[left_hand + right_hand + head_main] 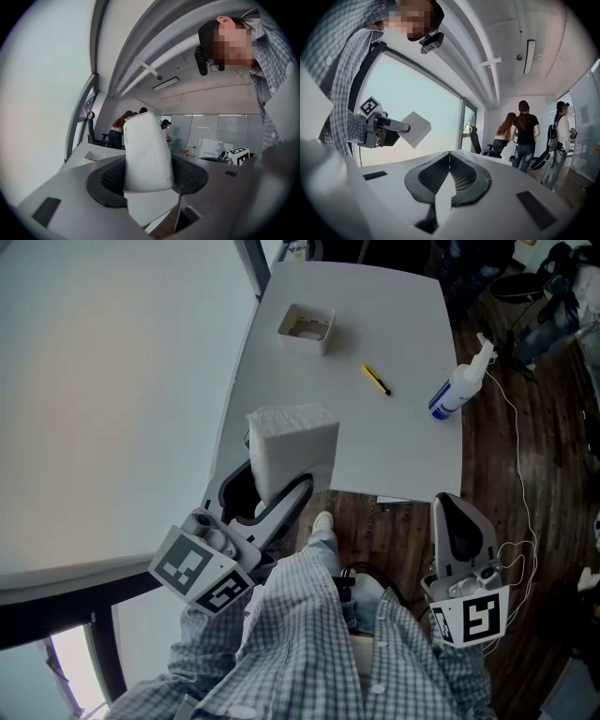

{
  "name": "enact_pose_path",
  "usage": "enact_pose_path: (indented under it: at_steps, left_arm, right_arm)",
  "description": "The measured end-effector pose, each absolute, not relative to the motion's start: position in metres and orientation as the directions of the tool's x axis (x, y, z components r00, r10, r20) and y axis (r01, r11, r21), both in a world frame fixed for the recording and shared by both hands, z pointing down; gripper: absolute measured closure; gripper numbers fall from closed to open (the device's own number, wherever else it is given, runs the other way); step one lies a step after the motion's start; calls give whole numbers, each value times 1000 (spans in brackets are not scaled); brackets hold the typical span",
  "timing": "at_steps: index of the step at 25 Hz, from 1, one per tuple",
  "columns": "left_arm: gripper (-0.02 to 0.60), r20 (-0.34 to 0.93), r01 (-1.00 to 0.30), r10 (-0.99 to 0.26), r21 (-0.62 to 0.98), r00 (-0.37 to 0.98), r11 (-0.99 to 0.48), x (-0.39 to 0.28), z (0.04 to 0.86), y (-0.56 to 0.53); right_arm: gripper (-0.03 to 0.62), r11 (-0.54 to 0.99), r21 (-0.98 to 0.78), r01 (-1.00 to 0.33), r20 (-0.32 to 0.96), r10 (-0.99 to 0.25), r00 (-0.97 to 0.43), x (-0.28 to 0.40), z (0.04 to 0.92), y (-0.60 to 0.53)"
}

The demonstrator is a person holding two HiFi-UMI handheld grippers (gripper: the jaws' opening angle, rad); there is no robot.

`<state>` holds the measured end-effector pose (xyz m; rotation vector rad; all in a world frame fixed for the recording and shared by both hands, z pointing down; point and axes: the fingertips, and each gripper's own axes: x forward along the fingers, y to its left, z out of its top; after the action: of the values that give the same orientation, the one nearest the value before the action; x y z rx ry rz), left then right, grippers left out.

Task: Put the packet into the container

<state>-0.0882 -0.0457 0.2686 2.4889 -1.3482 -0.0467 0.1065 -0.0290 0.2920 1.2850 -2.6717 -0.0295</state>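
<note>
A white, block-shaped packet (292, 448) is held over the near edge of the white table (394, 446), with my left gripper (272, 487) shut on its lower part. In the left gripper view the packet (146, 150) stands upright between the dark pads (105, 180) of that gripper (147, 177). The container (307, 327), a small white open box, sits at the table's far left, well beyond the packet. My right gripper (453, 507) hangs over the wooden floor to the right, shut with nothing in it; its tips (450, 157) meet.
A yellow-and-black pen (377, 380) lies mid-table. A white spray bottle (457, 388) with a blue base lies at the table's right edge. A thin cable (518, 474) runs over the floor. People (525, 133) stand far back in the room.
</note>
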Motion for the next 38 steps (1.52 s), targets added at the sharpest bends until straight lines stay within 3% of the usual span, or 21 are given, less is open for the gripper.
enact_pose_path:
  at_steps: [38]
  left_arm:
    - [308,119,-741,-748,304,653,-599,-152,276,-161]
  right_arm:
    - [582,527,103,-844,185,-843,-504,43,296,-118]
